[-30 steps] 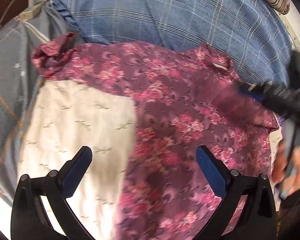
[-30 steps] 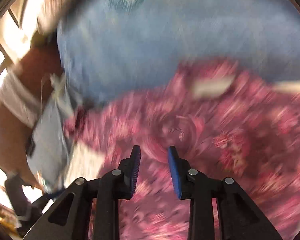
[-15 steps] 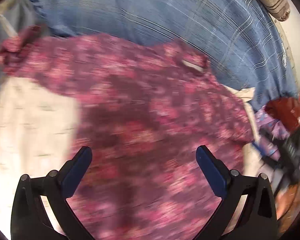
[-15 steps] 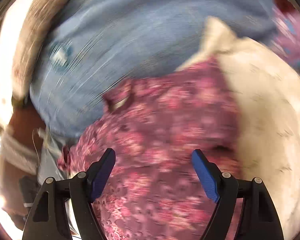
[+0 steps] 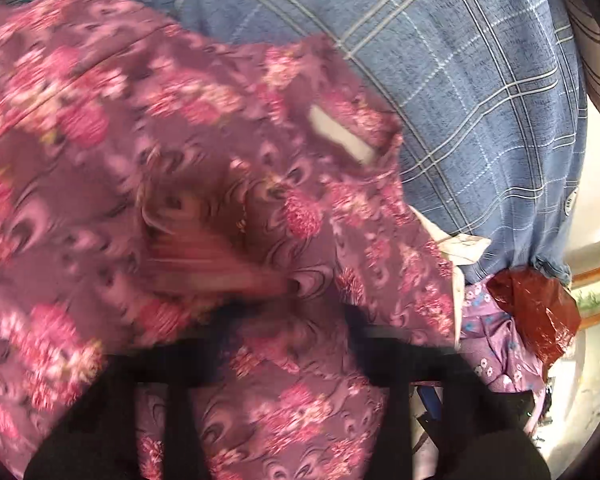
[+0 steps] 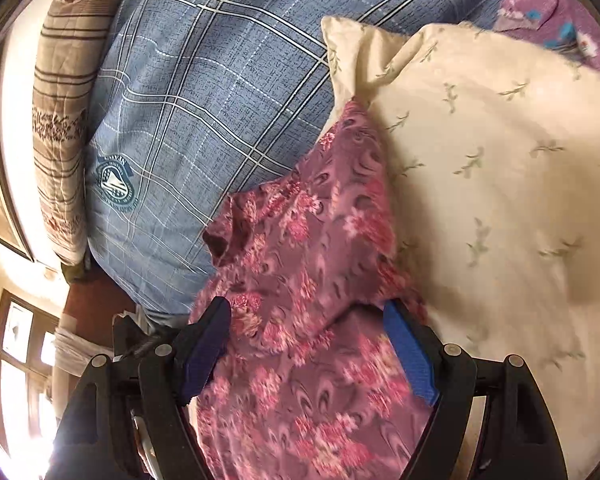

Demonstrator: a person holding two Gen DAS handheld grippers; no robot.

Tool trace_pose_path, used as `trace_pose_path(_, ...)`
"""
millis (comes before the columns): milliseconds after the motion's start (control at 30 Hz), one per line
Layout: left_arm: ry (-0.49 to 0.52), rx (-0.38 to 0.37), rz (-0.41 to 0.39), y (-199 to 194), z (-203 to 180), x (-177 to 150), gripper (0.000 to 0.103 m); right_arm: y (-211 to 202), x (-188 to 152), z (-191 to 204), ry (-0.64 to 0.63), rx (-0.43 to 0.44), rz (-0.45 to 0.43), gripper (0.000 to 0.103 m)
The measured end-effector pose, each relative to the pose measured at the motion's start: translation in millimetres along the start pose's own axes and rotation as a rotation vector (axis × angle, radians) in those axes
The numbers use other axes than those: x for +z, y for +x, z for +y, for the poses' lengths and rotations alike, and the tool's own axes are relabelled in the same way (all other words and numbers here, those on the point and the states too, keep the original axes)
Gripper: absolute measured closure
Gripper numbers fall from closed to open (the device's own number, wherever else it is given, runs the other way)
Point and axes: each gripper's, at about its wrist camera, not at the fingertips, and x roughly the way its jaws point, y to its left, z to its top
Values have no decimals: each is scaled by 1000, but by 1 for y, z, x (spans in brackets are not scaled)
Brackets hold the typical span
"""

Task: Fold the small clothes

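Two grippers work over one purple-pink floral garment spread on a bed, its upper edge lying against a blue plaid pillow and its side resting on a cream sheet with small green sprigs. In the left wrist view the left gripper is blurred and its jaws are closing, with a bunched fold of the floral cloth between the dark fingers; the blur hides whether the pads actually press on it. A white label shows near the garment's neck. In the right wrist view the right gripper has its jaws spread wide, the blue pads standing either side of the cloth and holding nothing. A brown striped bolster lies beyond the pillow, and a red plastic bag sits at the pillow's corner.
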Motion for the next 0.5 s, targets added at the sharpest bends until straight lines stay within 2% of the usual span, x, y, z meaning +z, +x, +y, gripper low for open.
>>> trace_pose_path(67, 20, 17, -18, -4, -3, 3, 94, 12, 5, -6, 38, -8, -4, 23)
trace_pose_path(100, 35, 38, -44, -11, -4, 4, 94, 19, 8, -11, 79, -13, -14, 26)
trace_pose_path(167, 46, 54, -107, -34, -3, 4, 94, 26, 12, -15, 128, 24, -10, 60)
trace_pose_path(200, 43, 50, -127, -41, -1, 6, 94, 31, 15, -10, 127, 56, 6, 97)
trace_pose_path(233, 42, 43, -169, -58, 3, 7, 94, 32, 15, 1, 96, 89, 13, 95)
trace_pose_path(300, 40, 77, -224, -75, 13, 5, 94, 31, 5, 26, 7, 132, 9, 95)
trace_pose_path(367, 37, 124, -266, -88, 31, 0, 94, 43, -10, 38, -40, 161, 74, 95)
trace_pose_path(433, 10, 163, -263, -84, 51, -2, 94, 66, -31, 36, -49, 106, 166, 94)
trace_pose_path(500, -40, 172, -204, -75, 73, -3, 94, 87, -49, 24, -33, 28, 266, 93)
